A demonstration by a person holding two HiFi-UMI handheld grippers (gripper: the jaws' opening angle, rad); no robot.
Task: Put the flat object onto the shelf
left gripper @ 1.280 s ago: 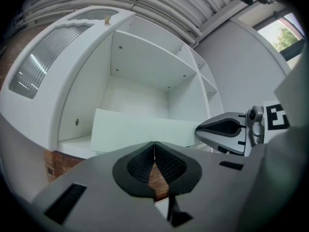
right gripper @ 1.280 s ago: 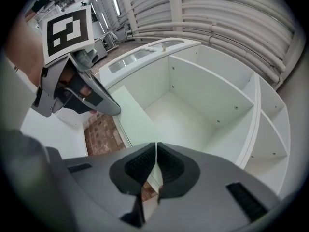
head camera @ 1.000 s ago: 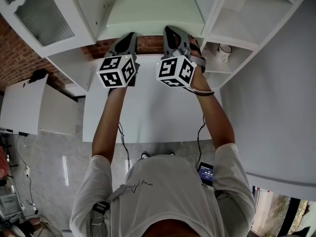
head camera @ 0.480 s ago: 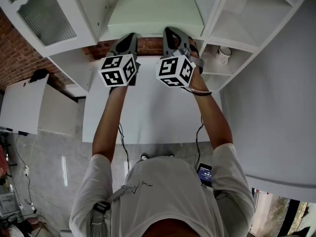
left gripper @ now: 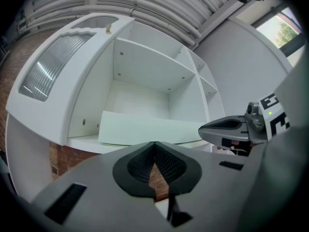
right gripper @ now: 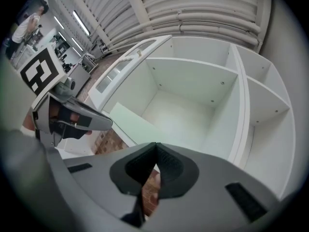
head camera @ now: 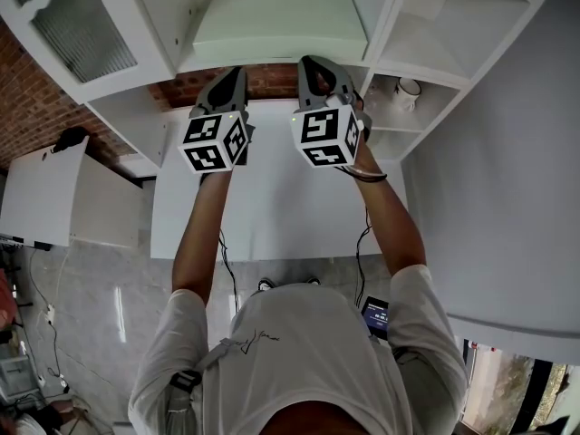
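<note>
Two hand-held grippers are raised level to the open front of a white shelf unit. The flat object, a pale green board, lies on the middle shelf with its front edge near the shelf's lip. The left gripper has its jaws pressed together with nothing between them. The right gripper is likewise pinched closed and empty. The two tips sit side by side, apart from each other, just beside the board's front edge; whether either touches it cannot be told. A white counter lies beneath the person's arms, a brick wall shows behind it, and a white mug stands in a compartment to the right.
</note>
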